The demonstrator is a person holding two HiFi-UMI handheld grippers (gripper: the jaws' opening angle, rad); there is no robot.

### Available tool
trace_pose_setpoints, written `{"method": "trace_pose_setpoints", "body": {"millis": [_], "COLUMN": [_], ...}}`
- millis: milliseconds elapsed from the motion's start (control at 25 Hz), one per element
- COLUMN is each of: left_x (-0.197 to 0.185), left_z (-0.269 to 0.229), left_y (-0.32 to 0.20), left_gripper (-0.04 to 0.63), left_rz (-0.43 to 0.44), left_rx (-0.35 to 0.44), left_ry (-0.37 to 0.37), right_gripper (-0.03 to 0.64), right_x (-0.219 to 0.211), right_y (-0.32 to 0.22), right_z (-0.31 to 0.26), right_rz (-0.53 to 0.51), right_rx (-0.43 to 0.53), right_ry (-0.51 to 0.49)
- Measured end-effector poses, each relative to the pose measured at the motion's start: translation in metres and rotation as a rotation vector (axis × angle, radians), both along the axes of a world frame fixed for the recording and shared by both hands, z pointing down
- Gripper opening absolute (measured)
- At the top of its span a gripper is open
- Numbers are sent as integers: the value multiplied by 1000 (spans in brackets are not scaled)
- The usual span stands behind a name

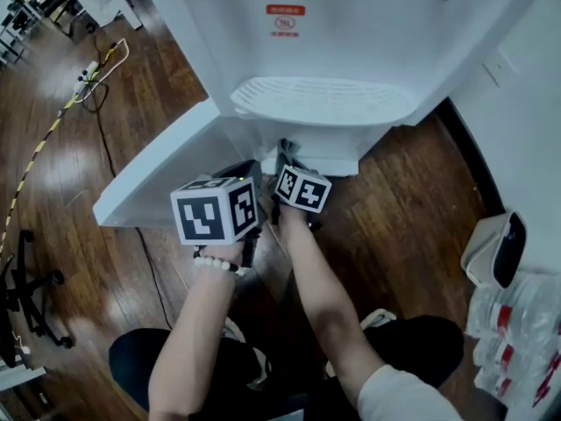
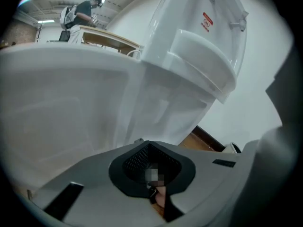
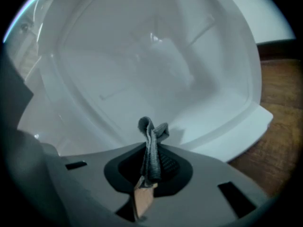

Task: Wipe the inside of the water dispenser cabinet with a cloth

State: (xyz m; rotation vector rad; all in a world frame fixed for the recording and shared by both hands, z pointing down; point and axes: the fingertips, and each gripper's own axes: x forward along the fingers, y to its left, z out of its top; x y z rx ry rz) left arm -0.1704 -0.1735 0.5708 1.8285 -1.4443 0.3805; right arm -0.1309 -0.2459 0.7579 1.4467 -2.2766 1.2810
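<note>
The white water dispenser [image 1: 351, 24] stands ahead, its cabinet door [image 1: 158, 174] swung open to the left. My right gripper [image 1: 283, 167] is at the cabinet mouth below the drip tray [image 1: 320, 99], shut on a small grey cloth [image 1: 286, 150]. In the right gripper view the folded cloth [image 3: 151, 143] sticks up from the right gripper [image 3: 150, 167], and the white cabinet interior [image 3: 142, 65] fills the view. My left gripper [image 1: 244, 172] is beside it, close to the door. In the left gripper view the left gripper [image 2: 151, 174] stands shut and empty, facing the door [image 2: 61, 103].
Cables [image 1: 96, 68] trail over the wood floor at the left, and a chair base [image 1: 26, 288] stands lower left. A white bin [image 1: 500, 253] and packed bottles [image 1: 526, 323] sit at the right. Far back, a person [image 2: 78, 15] stands at a table [image 2: 109, 39].
</note>
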Motion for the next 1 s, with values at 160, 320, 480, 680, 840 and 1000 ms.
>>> {"method": "trace_pose_setpoints", "body": {"millis": [160,320,480,680,840,1000], "left_x": [27,38,34,27,29,28], "left_z": [15,20,5,-32,-73,-148], "left_y": [6,12,18,36,68,83], "left_gripper": [-3,-3,-3,-3,-3,-3], "left_rz": [61,89,90,110,67,122], "left_rx": [-71,-147,-183,-178,-263,-294], "left_ry": [33,72,73,25,89,89], "right_gripper": [38,38,40,40,40,40], "right_x": [28,65,74,71,70,64], "right_y": [25,61,93,121,141,165], "right_z": [-26,-40,-72,-140,-201,-277], "right_rz": [-61,-49,-73,-131,-146,-125], "right_rx": [-103,-232,-312,-317,-313,-326], "right_ry": [71,163,229,283,311,325]}}
